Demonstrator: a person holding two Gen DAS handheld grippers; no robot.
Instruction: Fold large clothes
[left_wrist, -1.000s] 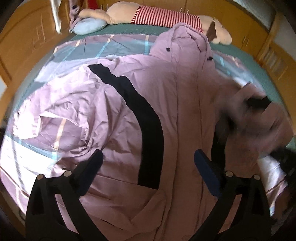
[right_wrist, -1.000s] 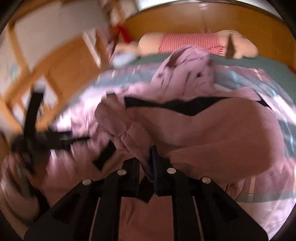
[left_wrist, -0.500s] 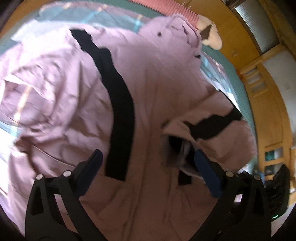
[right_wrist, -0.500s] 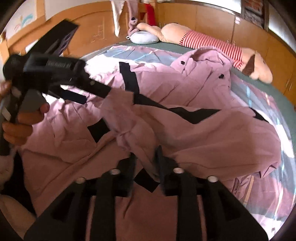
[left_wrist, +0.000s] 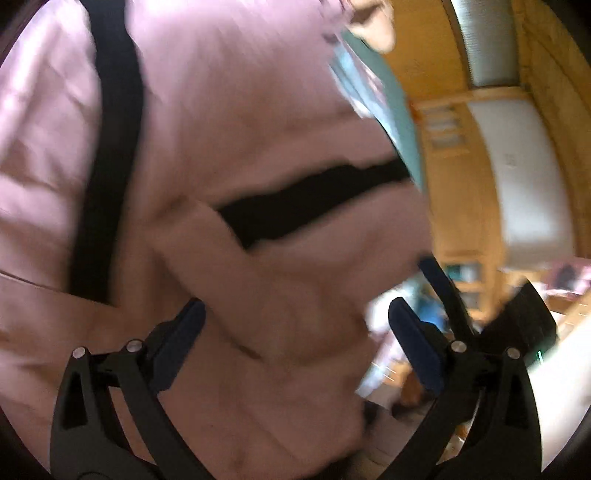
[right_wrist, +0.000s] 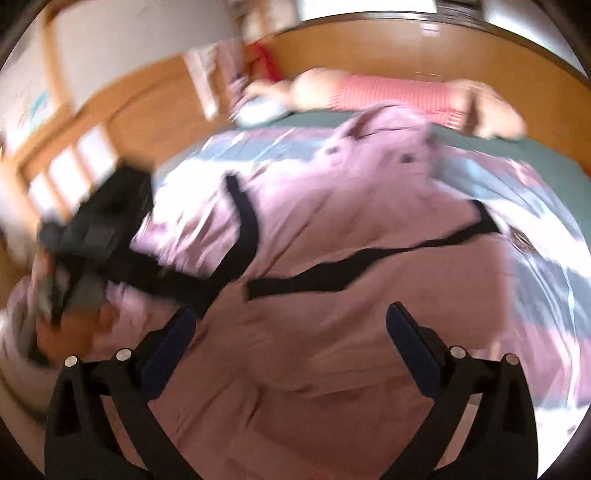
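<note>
Both of my grippers are gaping wide, holding nothing: the right gripper (right_wrist: 291, 332), whose jaws have just been opening, is hovering over the large pale-pink fabric jacket with black stripes (right_wrist: 369, 221), which is lying spread across the striped bedsheet (right_wrist: 546, 206); my left gripper (left_wrist: 295, 328) is hanging above its folded-in sleeve (left_wrist: 314, 266).

Both wrist cameras looked steeply down along their fingers, close over the pink garment (right_wrist: 332, 206). The right view faced the stuffed toy (right_wrist: 388, 99) at twelve o'clock; both shared the garment.
</note>
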